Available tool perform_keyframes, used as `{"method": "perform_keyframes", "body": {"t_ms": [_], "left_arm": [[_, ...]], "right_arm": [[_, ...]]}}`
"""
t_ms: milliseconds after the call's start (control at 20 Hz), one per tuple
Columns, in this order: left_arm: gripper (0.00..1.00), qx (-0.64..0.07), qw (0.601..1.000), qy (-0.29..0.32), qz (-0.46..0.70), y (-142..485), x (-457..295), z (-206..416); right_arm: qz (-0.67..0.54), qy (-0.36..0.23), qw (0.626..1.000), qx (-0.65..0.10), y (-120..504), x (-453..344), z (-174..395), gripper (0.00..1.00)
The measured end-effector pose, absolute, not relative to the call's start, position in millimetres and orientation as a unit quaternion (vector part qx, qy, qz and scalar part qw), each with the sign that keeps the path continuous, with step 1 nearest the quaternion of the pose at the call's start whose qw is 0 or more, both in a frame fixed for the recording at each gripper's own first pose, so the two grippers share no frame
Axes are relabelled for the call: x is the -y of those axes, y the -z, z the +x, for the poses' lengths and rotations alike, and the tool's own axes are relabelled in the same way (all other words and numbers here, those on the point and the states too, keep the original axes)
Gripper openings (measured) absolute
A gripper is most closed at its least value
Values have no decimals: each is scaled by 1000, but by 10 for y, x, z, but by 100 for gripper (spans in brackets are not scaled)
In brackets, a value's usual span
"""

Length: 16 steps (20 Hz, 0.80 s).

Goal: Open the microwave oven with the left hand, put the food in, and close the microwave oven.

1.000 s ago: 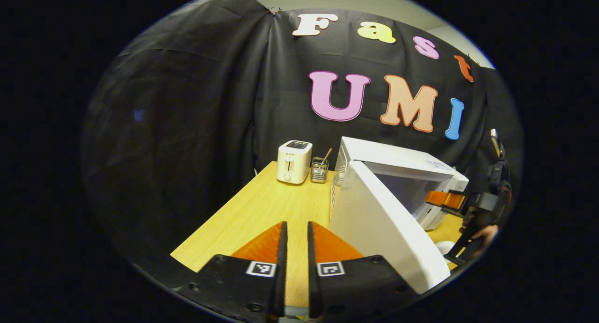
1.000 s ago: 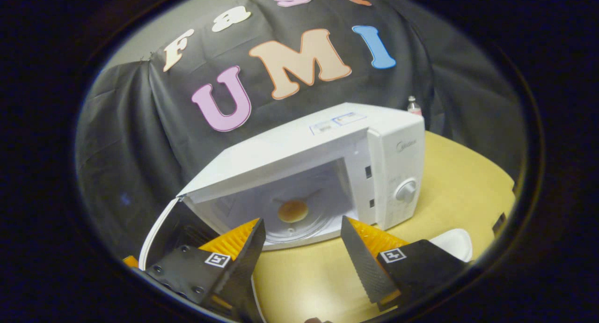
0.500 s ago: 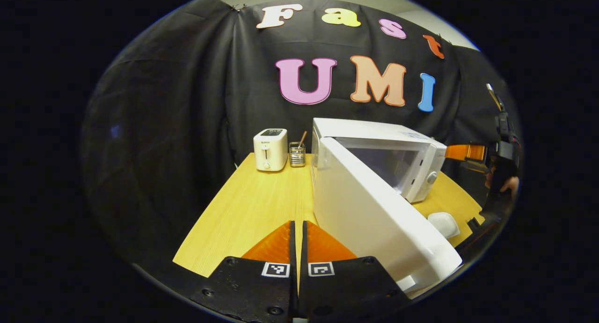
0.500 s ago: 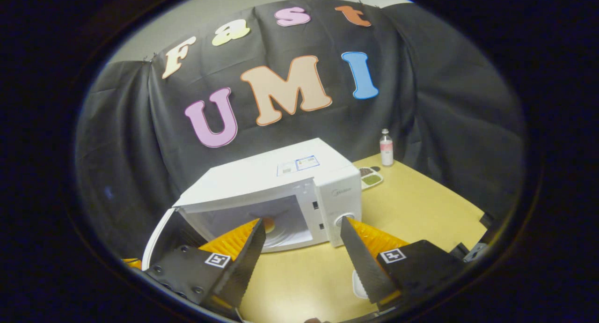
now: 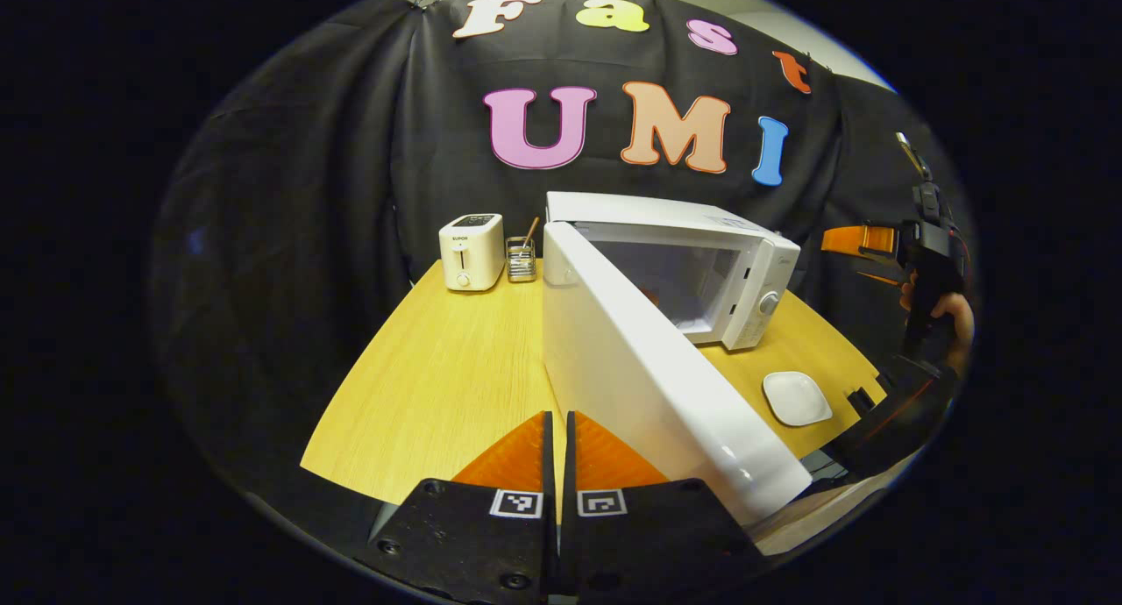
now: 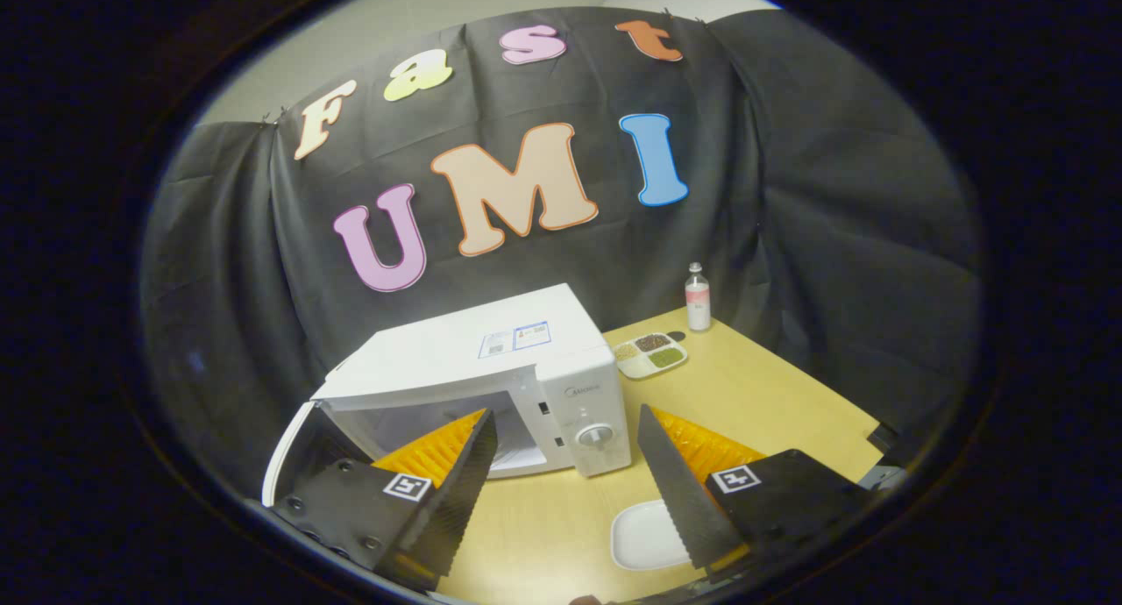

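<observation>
The left tongs (image 5: 557, 447) hang at the tabletop's near edge with their two fingers pressed together and nothing between them, just beside the outer face of the microwave door (image 5: 649, 386). The right tongs (image 6: 565, 465) are spread wide and empty, held above the near part of the tabletop (image 6: 789, 395); in the left gripper view they appear off the right edge of the tabletop, raised (image 5: 863, 241), with a hand (image 5: 942, 311) around their grip.

Just below the right tongs, a small white dish (image 6: 647, 535) lies empty near the tabletop's near edge, in front of the microwave's control panel.

The microwave (image 6: 491, 359) stands in the middle of the tabletop, white, with its door swung wide open on the left hinge, so that the door reaches out toward the near edge. The cavity (image 5: 675, 281) is open to view in the left gripper view; a bit of orange-brown food (image 5: 649, 296) shows inside, just past the door's edge, though too little of it is visible to say what it is. A round knob (image 6: 596, 436) sits on the panel at the right of the opening.

At the far left corner of the tabletop stand a white toaster (image 5: 472, 251) and, just beside it, a small wire holder (image 5: 521, 259) with a stick in it. Toward the far right corner lie a divided tray (image 6: 650, 354) of brown and green bits and an upright small bottle (image 6: 698, 297) near the wall.
</observation>
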<state>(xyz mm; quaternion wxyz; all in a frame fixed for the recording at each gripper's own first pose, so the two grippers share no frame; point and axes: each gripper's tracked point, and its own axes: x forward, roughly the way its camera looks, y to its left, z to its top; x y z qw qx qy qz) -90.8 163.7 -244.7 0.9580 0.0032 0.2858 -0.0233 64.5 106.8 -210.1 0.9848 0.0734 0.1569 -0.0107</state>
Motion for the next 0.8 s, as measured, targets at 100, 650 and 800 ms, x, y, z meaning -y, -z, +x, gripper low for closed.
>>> {"method": "perform_keyframes", "body": {"t_ms": [100,650,800], "left_arm": [[0,-290,957,11,7,2457,-1565,-894],[0,-287,958,28,-4,2466,-596,-666],[0,-278,959,45,-5,2474,-257,-502]], "right_arm": [[70,15,984,-160,2079,-885,631,91],[37,45,985,-162,1943,182,530,90],[36,51,985,-160,1905,418,479,91]]}}
